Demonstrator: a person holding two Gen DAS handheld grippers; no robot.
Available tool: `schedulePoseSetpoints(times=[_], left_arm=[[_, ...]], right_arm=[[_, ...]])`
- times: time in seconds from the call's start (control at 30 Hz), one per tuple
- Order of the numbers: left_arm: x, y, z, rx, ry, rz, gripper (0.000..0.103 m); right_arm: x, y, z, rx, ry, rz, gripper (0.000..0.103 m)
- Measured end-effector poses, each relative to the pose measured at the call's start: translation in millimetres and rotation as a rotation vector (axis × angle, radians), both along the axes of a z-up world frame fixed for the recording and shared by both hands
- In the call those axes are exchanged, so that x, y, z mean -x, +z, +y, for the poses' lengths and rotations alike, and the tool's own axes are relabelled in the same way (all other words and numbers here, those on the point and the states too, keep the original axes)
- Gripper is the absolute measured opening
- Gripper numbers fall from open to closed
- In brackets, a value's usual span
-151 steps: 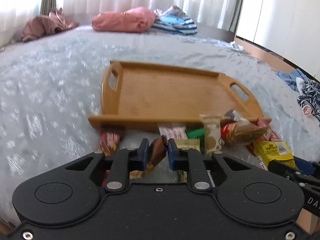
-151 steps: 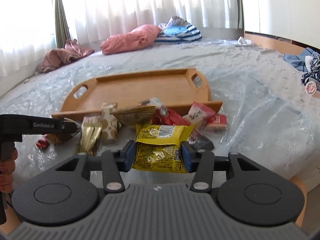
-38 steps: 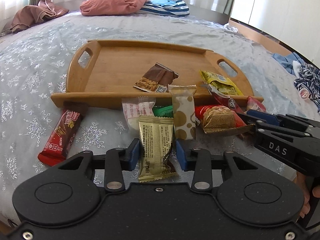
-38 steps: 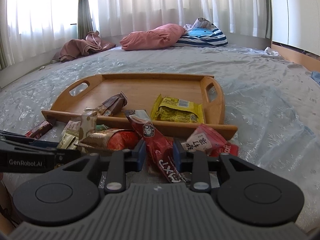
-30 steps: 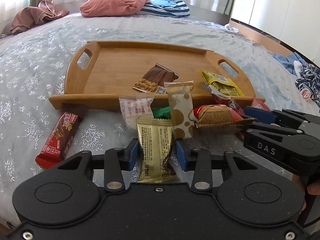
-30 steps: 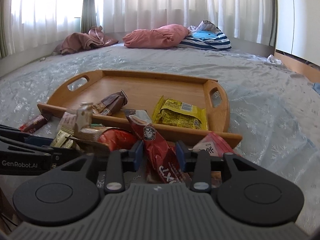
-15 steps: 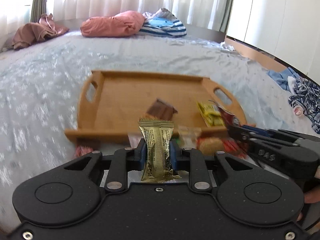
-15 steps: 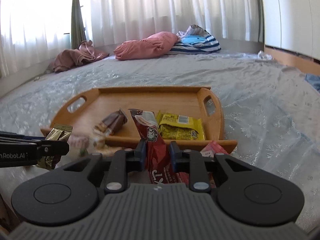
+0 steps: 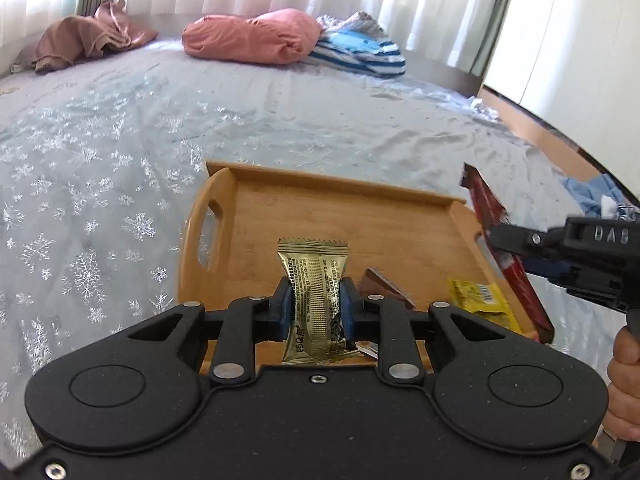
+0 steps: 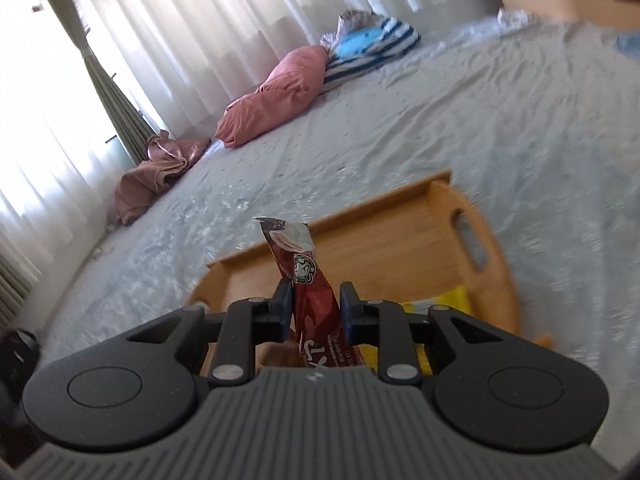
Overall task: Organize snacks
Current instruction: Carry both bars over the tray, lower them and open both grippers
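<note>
Snacks go from the bed [image 9: 280, 120] onto the wooden tray [image 9: 340, 216]; tray lies flat on the grey snowflake bedspread, handles at both ends, most of its floor bare; pink pillow [image 9: 256, 36] and striped bundle [image 9: 360, 52] well behind, irrelevant.

Left tool [image 9: 313, 308] clamped on a gold wrapper snack [image 9: 313, 280], held upright, jaws pinching its middle, above the near part of the tray; right tool [image 10: 313, 306] clamped on a long red snack packet [image 10: 310, 300], top end sticking up and forward, above the tray's right half; in the left view the same red packet [image 9: 504, 248] hangs slanted near the right handle.

Already in the tray: yellow packet [image 9: 480, 300] at the near right, brown wrapper [image 9: 382, 286] just left of it, partly hidden behind the left tool.

Step in hand, as I judge it: carry both and drop in the tray; to do it well, bring each tool low over bare wood before opening, since light foil packets flutter and slide; gold one suits the empty left-centre; red one is long, so lay it parallel to the tray's long side, clear of the yellow packet and inside the rim, not across the handle; risk is the red packet's lower end catching the rim and tipping out; keep the two tools apart on release.
</note>
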State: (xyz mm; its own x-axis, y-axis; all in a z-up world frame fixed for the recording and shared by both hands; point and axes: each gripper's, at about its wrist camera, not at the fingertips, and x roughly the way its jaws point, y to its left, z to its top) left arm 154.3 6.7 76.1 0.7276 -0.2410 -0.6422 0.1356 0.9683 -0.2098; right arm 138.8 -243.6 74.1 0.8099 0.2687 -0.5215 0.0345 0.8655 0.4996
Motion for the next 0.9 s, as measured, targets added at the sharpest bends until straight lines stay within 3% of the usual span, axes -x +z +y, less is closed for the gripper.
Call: schedulePoseSetpoints(times=[0.13, 0.4, 0.9], left_arm=[[-14.9, -12.8, -3.9, -0.025, 0.002, 0.022, 0.022], [-30.7, -34.2, -10.6, -0.060, -0.004, 0.056, 0.023], [-48.0, -49.7, -18.9, -0.069, -0.002, 0.129, 0.023]], right_arm=[[-28.2, -17.6, 7.0, -0.101, -0.007, 0.048, 0.028], [-46.5, -57.3, 27.1, 0.021, -0.045, 0.123, 0.028], [-46.3, -67.6, 17.4, 0.025, -0.053, 0.140, 0.032]])
